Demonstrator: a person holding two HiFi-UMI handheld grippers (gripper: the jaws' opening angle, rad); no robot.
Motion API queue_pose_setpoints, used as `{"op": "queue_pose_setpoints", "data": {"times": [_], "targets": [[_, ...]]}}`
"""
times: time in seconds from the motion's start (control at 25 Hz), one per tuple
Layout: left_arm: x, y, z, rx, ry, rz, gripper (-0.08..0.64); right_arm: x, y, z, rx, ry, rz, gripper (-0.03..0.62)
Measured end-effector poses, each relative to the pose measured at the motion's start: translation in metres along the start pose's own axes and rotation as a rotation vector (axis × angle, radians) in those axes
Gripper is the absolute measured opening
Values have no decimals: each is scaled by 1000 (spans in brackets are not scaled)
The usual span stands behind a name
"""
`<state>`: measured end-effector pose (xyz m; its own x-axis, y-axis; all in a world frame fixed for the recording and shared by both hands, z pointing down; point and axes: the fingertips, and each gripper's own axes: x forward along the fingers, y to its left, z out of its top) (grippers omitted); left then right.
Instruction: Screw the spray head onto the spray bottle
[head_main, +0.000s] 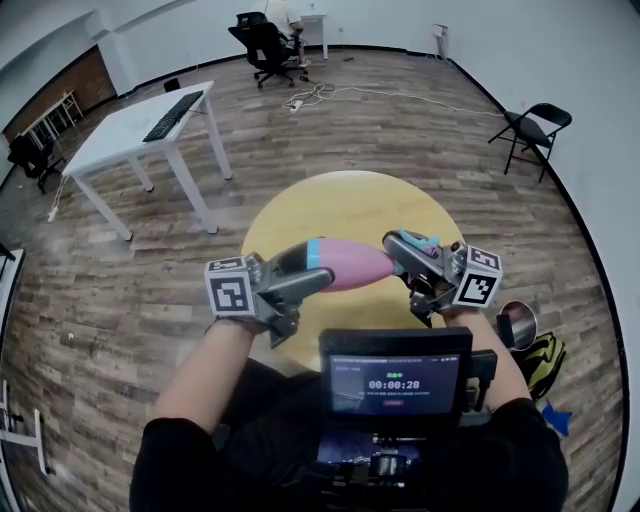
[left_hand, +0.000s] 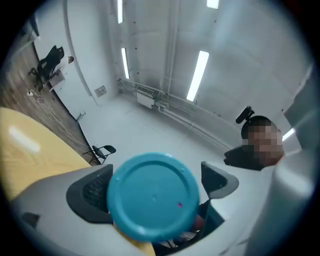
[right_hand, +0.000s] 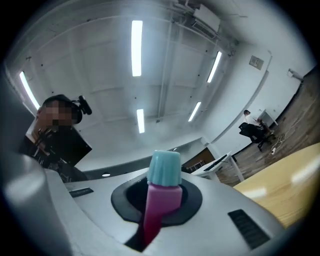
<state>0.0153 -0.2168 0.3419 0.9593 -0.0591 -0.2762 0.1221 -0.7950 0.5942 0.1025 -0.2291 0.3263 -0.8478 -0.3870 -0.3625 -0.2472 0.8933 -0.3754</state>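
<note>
Logging the alignment of the two held parts. My left gripper (head_main: 305, 283) is clamped on the spray bottle (head_main: 350, 263). In the left gripper view the bottle's round teal base fills the gap between the pads (left_hand: 90, 192), which press on it from either side. My right gripper (head_main: 420, 268) is closed on the spray head (right_hand: 161, 192). Its pink body is pinched between the jaws, and the ribbed teal cap stands out beyond the fingertips.

Key relation: the bottle lies on its side, held up over the yellow table (head_main: 350, 195). Its long axis runs straight out from the left fingers toward the right fingers. The tapered neck end points at the spray head, which sits at the right fingertips on the side facing the bottle. In the head view, neck and head look touching or just beside each other. I cannot tell whether any thread has caught.

Judgement: the mating step is in hand, not finished. The coming move depends on holding the head's collar coaxial with that horizontal axis while one part turns about it. The right gripper is nearer the joint, so I expect it to do the twisting while the left acts as the fixed hold. Risk: a slight tilt would cross-thread.
</note>
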Motion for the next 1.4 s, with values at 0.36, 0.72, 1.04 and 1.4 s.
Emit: {"op": "queue_pose_setpoints", "data": {"times": [0.36, 0.72, 1.04, 1.4], "targets": [[19, -6, -76, 1662, 764, 150, 546, -5, -7, -27, 420, 67, 110, 15], [-28, 20, -15, 1011, 358, 335, 555, -16, -13, -1, 262, -97, 42, 14], [23, -12, -6, -17, 32, -63, 549, 5, 5, -7, 23, 54, 43, 15], [12, 15, -92, 1243, 751, 189, 541, -3, -1, -20, 128, 121, 63, 29]]}}
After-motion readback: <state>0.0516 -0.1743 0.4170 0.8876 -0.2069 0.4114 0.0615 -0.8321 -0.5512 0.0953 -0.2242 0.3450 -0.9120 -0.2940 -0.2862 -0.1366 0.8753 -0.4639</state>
